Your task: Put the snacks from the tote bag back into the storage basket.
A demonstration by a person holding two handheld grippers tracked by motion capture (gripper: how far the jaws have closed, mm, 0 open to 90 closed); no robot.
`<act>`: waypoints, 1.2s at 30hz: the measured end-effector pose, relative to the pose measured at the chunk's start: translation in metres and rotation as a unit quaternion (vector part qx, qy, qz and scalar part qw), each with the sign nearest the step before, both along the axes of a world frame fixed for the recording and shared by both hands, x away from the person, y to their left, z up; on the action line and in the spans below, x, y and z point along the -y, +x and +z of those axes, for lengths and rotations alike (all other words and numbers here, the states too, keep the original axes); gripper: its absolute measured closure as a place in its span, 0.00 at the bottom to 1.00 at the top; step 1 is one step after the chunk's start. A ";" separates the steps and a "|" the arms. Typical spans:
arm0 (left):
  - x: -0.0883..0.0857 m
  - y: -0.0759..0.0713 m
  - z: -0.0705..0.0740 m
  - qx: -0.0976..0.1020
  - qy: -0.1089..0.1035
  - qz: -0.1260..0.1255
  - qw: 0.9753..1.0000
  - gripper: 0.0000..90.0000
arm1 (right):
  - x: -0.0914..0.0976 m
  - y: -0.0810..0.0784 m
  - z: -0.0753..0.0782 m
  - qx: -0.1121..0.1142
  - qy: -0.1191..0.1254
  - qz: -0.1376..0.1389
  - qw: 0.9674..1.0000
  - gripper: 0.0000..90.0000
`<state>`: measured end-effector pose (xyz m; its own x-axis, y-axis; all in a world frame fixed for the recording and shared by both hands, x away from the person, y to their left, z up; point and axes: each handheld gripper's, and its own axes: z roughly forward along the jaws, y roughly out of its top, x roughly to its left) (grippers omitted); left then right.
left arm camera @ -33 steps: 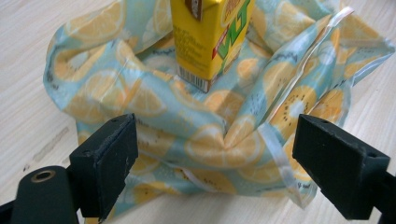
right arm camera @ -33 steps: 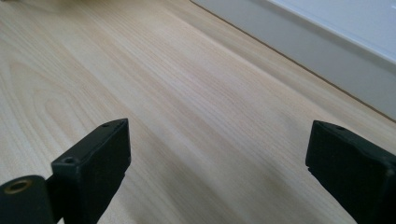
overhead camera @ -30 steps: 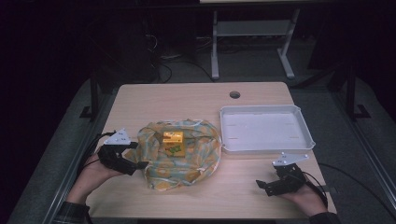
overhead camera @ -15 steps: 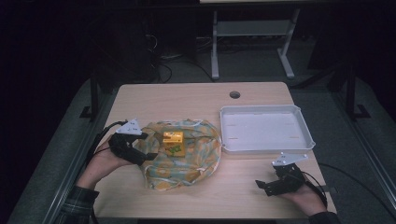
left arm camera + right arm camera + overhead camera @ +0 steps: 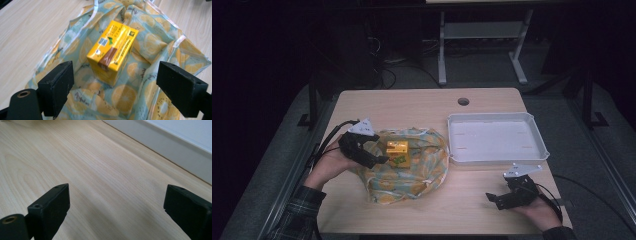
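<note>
A yellow carton lies on a fruit-print cloth bag spread on the wooden table. In the high view the carton sits at the middle of the bag. My left gripper hovers over the bag's left edge, pointing at the carton. Its jaws stand wide open in the left gripper view, with the carton just beyond them and nothing held. My right gripper rests low near the table's front right, open over bare wood.
A white tray stands at the right of the table, its grey wall just ahead of my right gripper. A round cable hole is at the back. Table frames stand on the dark floor behind.
My left gripper has risen from the table's left edge and swung in over the bag toward the carton. The right gripper has stayed still.
</note>
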<state>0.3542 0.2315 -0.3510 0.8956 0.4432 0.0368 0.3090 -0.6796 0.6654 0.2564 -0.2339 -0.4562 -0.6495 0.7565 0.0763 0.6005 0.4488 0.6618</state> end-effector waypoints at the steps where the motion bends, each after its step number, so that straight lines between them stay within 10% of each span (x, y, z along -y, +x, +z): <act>1: 0.002 0.001 0.001 0.000 0.001 -0.002 1.000 0.16 | 0.000 0.000 0.000 0.000 0.000 0.000 1.000 0.07; 23: 0.038 0.024 0.002 -0.015 0.049 -0.046 0.998 0.16 | 0.000 0.000 0.000 -0.002 0.004 0.001 1.000 0.07; 36: 0.058 0.036 0.001 -0.035 0.128 -0.089 0.987 0.16 | 0.000 -0.001 0.000 -0.007 0.006 0.002 1.000 0.07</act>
